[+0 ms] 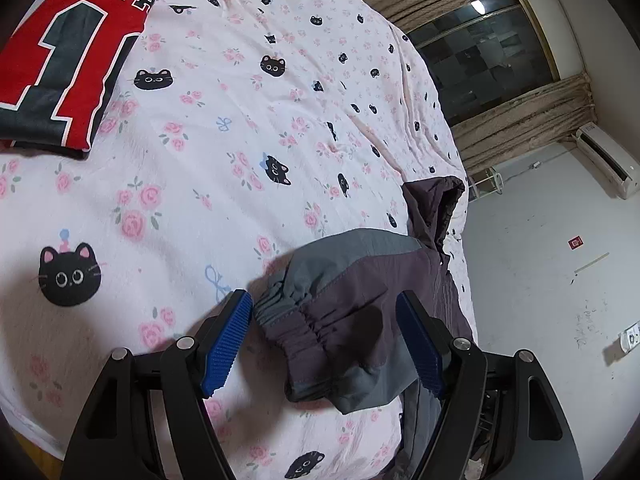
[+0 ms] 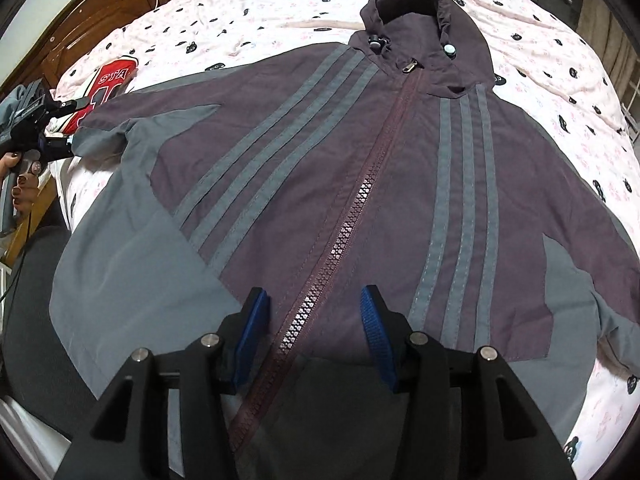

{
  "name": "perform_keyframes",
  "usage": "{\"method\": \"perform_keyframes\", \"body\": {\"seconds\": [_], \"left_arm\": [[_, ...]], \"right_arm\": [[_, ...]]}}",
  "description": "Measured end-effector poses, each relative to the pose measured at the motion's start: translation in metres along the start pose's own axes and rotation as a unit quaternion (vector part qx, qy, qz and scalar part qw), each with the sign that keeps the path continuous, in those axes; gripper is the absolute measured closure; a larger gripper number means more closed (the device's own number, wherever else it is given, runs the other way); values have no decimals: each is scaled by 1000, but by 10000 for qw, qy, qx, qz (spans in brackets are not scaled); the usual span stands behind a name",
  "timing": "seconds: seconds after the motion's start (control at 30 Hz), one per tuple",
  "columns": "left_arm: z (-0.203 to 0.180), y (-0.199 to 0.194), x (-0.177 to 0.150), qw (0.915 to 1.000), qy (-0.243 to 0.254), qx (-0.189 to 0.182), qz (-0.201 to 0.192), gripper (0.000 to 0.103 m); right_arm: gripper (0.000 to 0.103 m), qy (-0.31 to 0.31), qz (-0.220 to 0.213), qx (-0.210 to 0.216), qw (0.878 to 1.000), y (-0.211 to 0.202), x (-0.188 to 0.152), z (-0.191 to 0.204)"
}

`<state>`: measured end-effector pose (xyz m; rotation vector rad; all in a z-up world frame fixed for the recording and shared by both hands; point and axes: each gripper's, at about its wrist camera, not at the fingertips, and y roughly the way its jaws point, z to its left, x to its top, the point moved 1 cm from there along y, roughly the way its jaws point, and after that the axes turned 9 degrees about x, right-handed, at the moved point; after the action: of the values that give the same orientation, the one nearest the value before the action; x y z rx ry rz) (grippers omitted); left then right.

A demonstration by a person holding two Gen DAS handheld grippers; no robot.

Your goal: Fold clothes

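A purple and grey hooded jacket (image 2: 360, 168) lies spread face up on the bed, zipper (image 2: 344, 236) closed, hood at the far end. My right gripper (image 2: 316, 304) is open and empty just above the jacket's lower front, its fingers either side of the zipper. My left gripper (image 1: 324, 312) is open, its blue pads either side of the jacket's elastic sleeve cuff (image 1: 296, 320), not closed on it. The left gripper also shows at the far left of the right wrist view (image 2: 60, 146), at the sleeve end.
A folded red jersey (image 1: 68, 52) with black numerals lies on the pink cat-print bedsheet (image 1: 224, 132), beyond the sleeve. It shows in the right wrist view (image 2: 110, 80) too. A wooden headboard (image 2: 100, 8) is at the far left. The bed's edge and bare floor (image 1: 540, 280) are right of the left gripper.
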<state>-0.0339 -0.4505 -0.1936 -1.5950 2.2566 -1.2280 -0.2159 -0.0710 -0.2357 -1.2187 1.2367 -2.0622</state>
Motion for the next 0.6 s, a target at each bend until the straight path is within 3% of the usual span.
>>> {"method": "perform_keyframes", "body": {"seconds": [0.2,0.37,0.6], "left_arm": [[3,4,6,9999,-37,-50,111,33],[3,4,1,9982,111,68,583,33],[12,2,1,9955,-258,-458,791,33]], "right_arm": [[52,35,12,56,10000,3,-1,-2],[52,34,6,71,10000,4,-1,-2],[52,28,5,90,10000,5,-1,-3]]}}
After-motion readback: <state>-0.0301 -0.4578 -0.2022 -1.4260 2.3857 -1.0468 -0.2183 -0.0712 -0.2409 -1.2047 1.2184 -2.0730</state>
